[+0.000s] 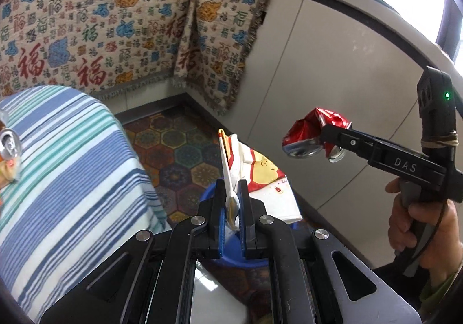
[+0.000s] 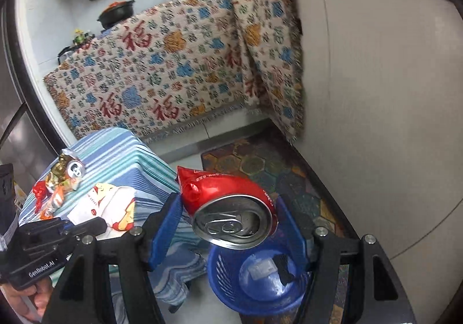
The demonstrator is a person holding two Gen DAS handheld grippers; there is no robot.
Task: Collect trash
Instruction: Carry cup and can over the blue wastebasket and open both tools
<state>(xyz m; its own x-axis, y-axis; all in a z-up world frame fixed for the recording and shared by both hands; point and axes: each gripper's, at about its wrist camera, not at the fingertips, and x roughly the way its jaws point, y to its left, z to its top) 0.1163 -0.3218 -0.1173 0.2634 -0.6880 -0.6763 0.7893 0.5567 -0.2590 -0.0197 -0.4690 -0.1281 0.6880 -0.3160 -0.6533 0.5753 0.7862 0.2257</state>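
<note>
My left gripper [image 1: 233, 193] is shut on a white paper wrapper with a yellow cartoon print [image 1: 254, 173] and holds it over the blue trash basket [image 1: 207, 196]. My right gripper [image 2: 228, 208] is shut on a crushed red soda can [image 2: 231, 208], held in the air just above the blue basket [image 2: 260, 280]. The can also shows in the left wrist view [image 1: 312, 133], right of the wrapper. The wrapper and left gripper appear at the left in the right wrist view [image 2: 110, 205]. A silver can [image 2: 74, 170] and crumpled wrappers [image 2: 49, 193] lie on the striped tablecloth [image 2: 124, 156].
The basket holds a white scrap [image 2: 262, 267] and a black piece [image 2: 285, 266]. A patterned blanket [image 1: 115, 28] hangs over the counter behind. Grey cabinet fronts [image 1: 332, 63] run along the right. A hexagon-pattern mat [image 1: 179, 144] covers the floor.
</note>
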